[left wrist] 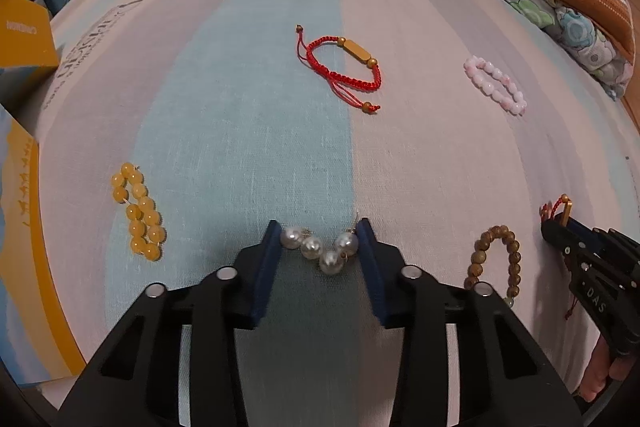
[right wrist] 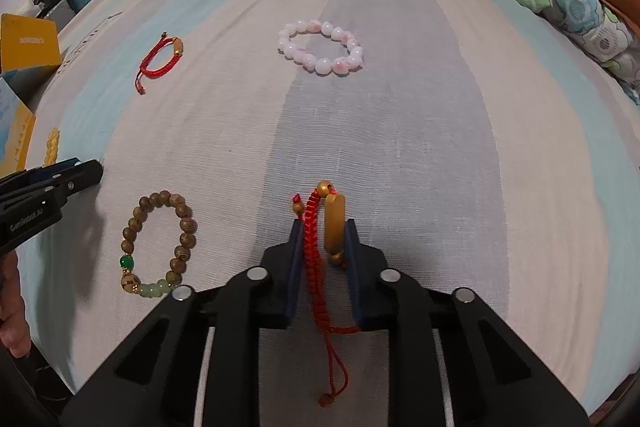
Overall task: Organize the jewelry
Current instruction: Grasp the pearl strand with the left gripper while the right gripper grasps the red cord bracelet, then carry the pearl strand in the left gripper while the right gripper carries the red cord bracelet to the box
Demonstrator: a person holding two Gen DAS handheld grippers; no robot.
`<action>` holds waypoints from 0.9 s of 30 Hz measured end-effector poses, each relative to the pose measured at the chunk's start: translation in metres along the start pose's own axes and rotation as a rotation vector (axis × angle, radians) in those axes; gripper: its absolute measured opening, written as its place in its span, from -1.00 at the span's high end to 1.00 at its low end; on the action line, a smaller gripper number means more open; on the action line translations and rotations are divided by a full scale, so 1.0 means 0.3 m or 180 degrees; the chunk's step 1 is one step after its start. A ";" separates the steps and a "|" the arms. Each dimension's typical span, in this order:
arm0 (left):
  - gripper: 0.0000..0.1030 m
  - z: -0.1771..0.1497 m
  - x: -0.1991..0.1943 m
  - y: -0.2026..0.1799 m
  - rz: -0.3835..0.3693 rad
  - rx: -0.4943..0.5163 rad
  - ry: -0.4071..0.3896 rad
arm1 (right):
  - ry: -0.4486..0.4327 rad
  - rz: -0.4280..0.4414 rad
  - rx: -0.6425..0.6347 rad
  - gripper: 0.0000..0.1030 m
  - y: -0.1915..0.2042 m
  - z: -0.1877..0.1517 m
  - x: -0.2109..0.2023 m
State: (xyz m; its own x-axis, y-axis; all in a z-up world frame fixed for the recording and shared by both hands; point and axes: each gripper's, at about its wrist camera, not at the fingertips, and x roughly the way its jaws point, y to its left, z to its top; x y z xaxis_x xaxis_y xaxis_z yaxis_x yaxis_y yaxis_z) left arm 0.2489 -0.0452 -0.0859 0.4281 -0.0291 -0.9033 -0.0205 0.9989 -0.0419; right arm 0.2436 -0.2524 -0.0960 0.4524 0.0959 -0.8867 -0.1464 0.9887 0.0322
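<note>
Two bracelets are in our fingers: the left gripper point(left wrist: 320, 243) spans a pearl strand point(left wrist: 320, 250) lying crosswise on the bed point(left wrist: 420, 155), fingers half-narrowed around it; the right gripper point(right wrist: 322, 239) clamps a red cord bracelet point(right wrist: 326, 227), its long axis running along the fingers.

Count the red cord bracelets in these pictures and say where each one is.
2. One red cord bracelet is pinched between the right tongs. The other red bracelet lies flat on the striped bedsheet, farther out, left of the pink bead bracelet.
</note>
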 end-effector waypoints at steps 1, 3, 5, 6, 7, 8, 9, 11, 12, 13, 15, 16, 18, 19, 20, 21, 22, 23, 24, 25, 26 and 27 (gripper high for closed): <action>0.41 -0.001 -0.001 0.002 -0.0005 0.0002 0.0005 | 0.0001 0.0001 0.0008 0.75 -0.002 -0.001 0.000; 0.52 0.001 -0.004 0.003 -0.0022 0.0007 0.0007 | 0.0001 0.0012 0.0034 0.76 -0.011 -0.001 0.000; 0.79 -0.001 -0.007 0.004 -0.0042 0.0025 0.0015 | -0.0004 0.0017 0.0048 0.76 -0.014 -0.001 -0.001; 0.79 -0.003 -0.008 0.001 -0.0046 0.0029 0.0009 | -0.0010 0.0009 0.0041 0.76 -0.012 -0.002 -0.002; 0.79 -0.005 -0.010 0.001 -0.0051 0.0035 0.0004 | -0.0016 0.0002 0.0032 0.76 -0.011 -0.002 -0.003; 0.79 -0.006 -0.011 0.003 -0.0064 0.0035 0.0002 | -0.0029 -0.0002 0.0036 0.76 -0.011 -0.003 -0.006; 0.79 -0.007 -0.013 0.004 -0.0071 0.0033 -0.0001 | -0.0035 0.0001 0.0044 0.76 -0.013 -0.002 -0.006; 0.79 -0.009 -0.015 0.004 -0.0082 0.0030 -0.0005 | -0.0050 0.0005 0.0047 0.76 -0.016 -0.002 -0.008; 0.79 -0.009 -0.018 0.004 -0.0090 0.0035 -0.0008 | -0.0057 0.0007 0.0055 0.76 -0.018 -0.003 -0.010; 0.79 -0.006 -0.019 0.001 -0.0098 0.0040 -0.0010 | -0.0063 0.0010 0.0068 0.76 -0.020 -0.003 -0.011; 0.79 -0.009 -0.024 0.001 -0.0112 0.0048 -0.0018 | -0.0077 0.0006 0.0085 0.76 -0.023 -0.003 -0.015; 0.79 -0.010 -0.026 0.002 -0.0118 0.0057 -0.0022 | -0.0081 0.0007 0.0091 0.76 -0.025 -0.003 -0.016; 0.79 -0.011 -0.032 0.002 -0.0119 0.0066 -0.0032 | -0.0091 0.0007 0.0105 0.76 -0.030 -0.003 -0.018; 0.79 -0.011 -0.035 0.002 -0.0111 0.0068 -0.0041 | -0.0097 0.0002 0.0114 0.76 -0.031 -0.002 -0.019; 0.79 -0.009 -0.037 0.000 -0.0105 0.0070 -0.0048 | -0.0104 -0.0001 0.0119 0.76 -0.033 -0.001 -0.020; 0.79 -0.008 -0.041 -0.001 -0.0097 0.0073 -0.0058 | -0.0115 -0.0004 0.0125 0.76 -0.035 -0.001 -0.022; 0.79 -0.010 -0.045 -0.001 -0.0091 0.0073 -0.0067 | -0.0128 -0.0014 0.0131 0.76 -0.036 0.000 -0.025; 0.79 -0.010 -0.048 0.000 -0.0082 0.0075 -0.0073 | -0.0137 -0.0019 0.0139 0.76 -0.038 0.000 -0.027; 0.79 -0.012 -0.052 -0.002 -0.0064 0.0083 -0.0086 | -0.0148 -0.0017 0.0154 0.76 -0.040 0.000 -0.030; 0.79 -0.015 -0.057 -0.003 -0.0054 0.0094 -0.0103 | -0.0159 -0.0015 0.0166 0.76 -0.041 0.001 -0.033; 0.79 -0.016 -0.060 -0.005 -0.0049 0.0097 -0.0110 | -0.0179 -0.0021 0.0188 0.76 -0.043 0.000 -0.039; 0.79 -0.019 -0.066 -0.003 -0.0049 0.0098 -0.0111 | -0.0192 -0.0022 0.0205 0.76 -0.045 -0.003 -0.043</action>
State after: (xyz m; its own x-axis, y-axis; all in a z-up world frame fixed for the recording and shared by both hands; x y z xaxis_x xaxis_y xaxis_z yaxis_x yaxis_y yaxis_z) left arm 0.2352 -0.0458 -0.0703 0.4594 -0.0437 -0.8871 0.0140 0.9990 -0.0420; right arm 0.2389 -0.2669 -0.0853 0.5057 0.0940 -0.8576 -0.0871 0.9945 0.0576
